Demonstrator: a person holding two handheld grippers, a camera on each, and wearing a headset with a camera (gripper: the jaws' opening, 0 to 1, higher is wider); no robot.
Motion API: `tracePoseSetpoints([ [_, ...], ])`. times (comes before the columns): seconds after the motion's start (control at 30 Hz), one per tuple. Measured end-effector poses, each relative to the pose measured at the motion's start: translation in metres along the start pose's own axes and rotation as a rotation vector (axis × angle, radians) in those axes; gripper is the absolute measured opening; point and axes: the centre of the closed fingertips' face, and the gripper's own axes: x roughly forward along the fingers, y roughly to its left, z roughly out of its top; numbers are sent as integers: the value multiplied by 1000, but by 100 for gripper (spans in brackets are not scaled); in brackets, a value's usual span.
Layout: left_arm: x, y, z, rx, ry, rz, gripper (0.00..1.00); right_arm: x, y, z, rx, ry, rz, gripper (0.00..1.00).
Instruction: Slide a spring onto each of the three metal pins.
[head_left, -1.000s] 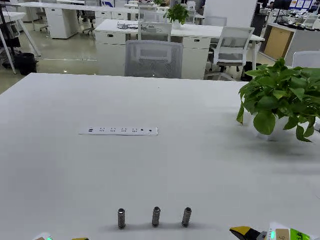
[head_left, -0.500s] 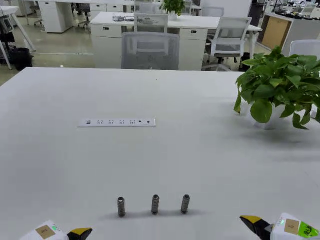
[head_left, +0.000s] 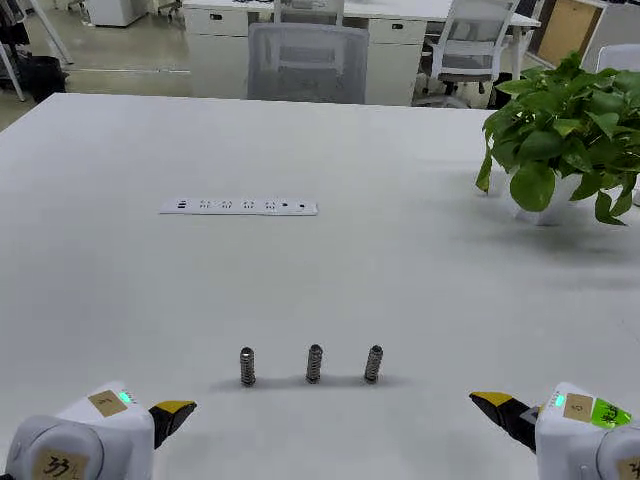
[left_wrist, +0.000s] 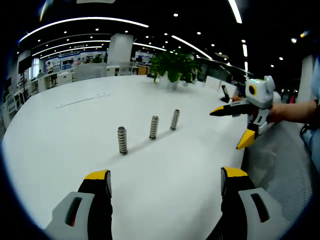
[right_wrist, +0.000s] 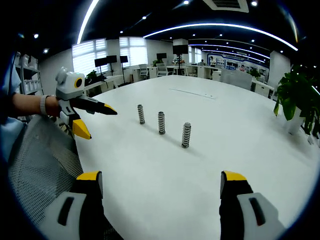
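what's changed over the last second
Nothing really moved: the head camera tilted down, so more of the left gripper and right gripper shows. Both stay open and empty, about as far from the three springs as before. Power strip and plant are unmoved.

The head view's edge cuts off the plant (head_left: 560, 135) at 2 o'clock, and the springs (head_left: 314, 364) hide any pins.

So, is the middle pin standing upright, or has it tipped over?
Upright. The middle pin stands vertical on the table in all three views, with a spring coiled around it.
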Motion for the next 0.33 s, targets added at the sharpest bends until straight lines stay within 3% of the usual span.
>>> tracePoseSetpoints([
  [0.33,-2,0,2,-4,-9,7,92,0,2,-1,-10,7,1,99],
])
